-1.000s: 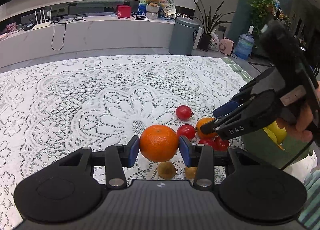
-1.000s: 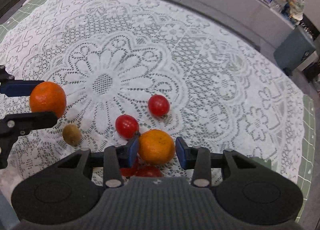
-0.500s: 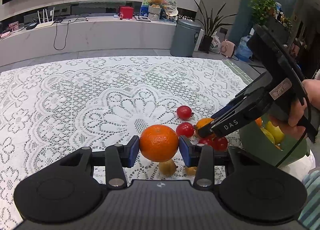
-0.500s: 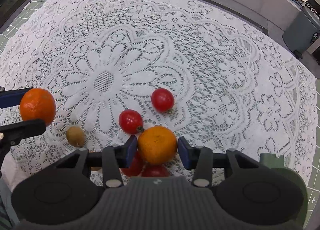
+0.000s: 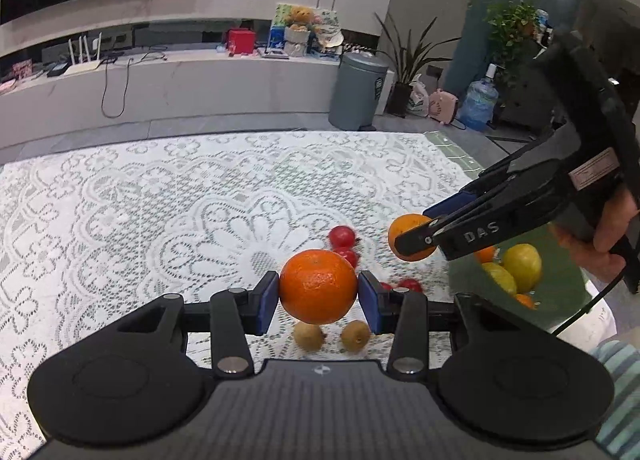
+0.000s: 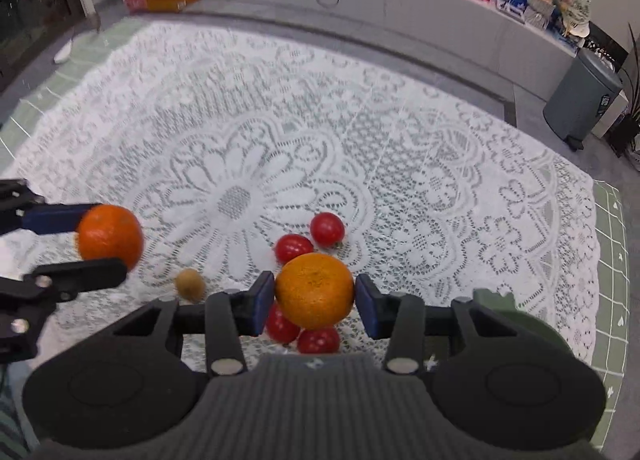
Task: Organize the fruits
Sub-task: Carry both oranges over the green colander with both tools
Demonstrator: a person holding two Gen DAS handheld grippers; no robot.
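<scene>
Oranges: one point(image 5: 318, 286) clamped between left gripper point(image 5: 319, 296) pads, another point(image 6: 315, 290) pinched by right gripper point(image 6: 315, 302), both lifted above the white lace tablecloth point(image 6: 280, 131). Beyond the fingers: cherry tomatoes point(image 6: 327, 228), grey bin point(image 5: 362, 89). Left view alone shows the green bowl point(image 5: 560, 292) (lemons point(image 5: 522, 266) inside), right of its fingers.

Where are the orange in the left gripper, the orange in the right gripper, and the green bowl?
left gripper's orange point(image 5: 318, 286), left wrist view, centre of its peel.
right gripper's orange point(image 6: 314, 291), right wrist view, centre of its peel.
green bowl point(image 5: 560, 292), left wrist view, bare inner wall beside the yellow fruits.
</scene>
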